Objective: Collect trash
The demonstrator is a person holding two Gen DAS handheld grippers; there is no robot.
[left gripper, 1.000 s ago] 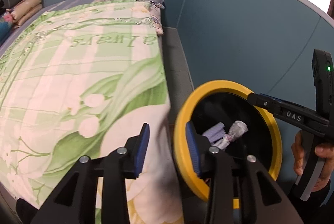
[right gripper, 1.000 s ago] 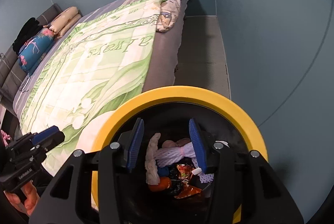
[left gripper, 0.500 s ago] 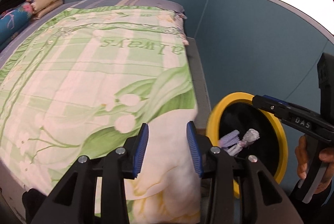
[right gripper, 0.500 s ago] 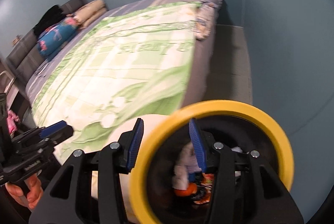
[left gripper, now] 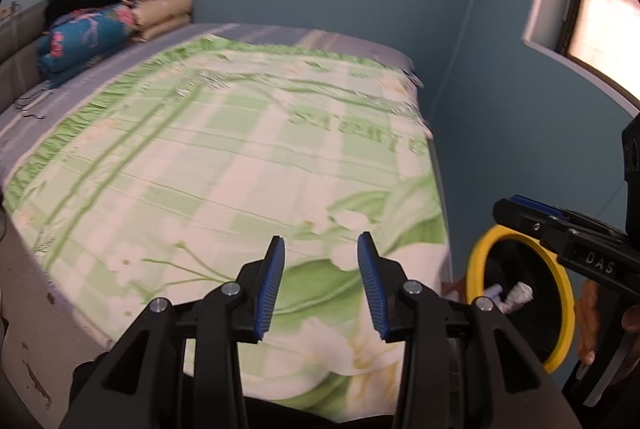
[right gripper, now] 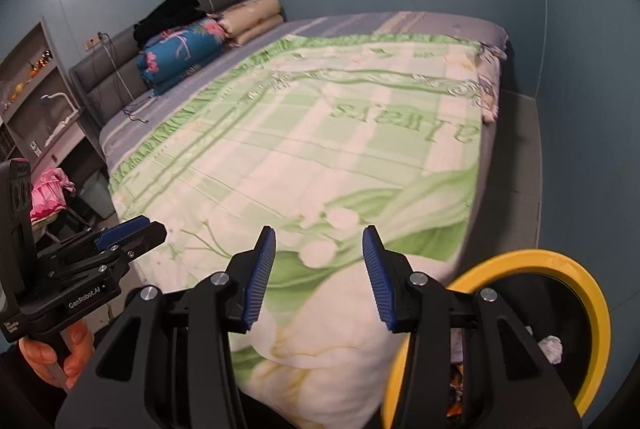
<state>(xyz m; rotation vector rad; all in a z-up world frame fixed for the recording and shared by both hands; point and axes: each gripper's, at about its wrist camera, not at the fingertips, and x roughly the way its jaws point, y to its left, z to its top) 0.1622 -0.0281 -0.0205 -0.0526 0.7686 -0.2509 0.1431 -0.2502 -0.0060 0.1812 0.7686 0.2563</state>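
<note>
Both tools are held over the near corner of the bed with nothing between their blue pads: the left gripper [left gripper: 320,281] stands with its jaws spread apart and bare, and the right gripper [right gripper: 320,277] is the same, wide and holding nothing. Just beside them, low on the floor at the bed's right-hand corner, sits the yellow-rimmed bin [right gripper: 568,261], with crumpled trash [left gripper: 516,295] lying in its dark bottom; the right gripper is plainly the nearer of the two to it, the rim lying down and to the right of its jaws. Beyond the grippers the green floral blanket [right gripper: 320,149] runs away lengthwise toward the headboard, and I can pick out no loose litter on it, though the left view is blurred. At the far end a stack of folded bedding [right gripper: 184,49] rests against the headboard. So I'd judge the next piece has yet to be found, somewhere ahead or left.
</note>
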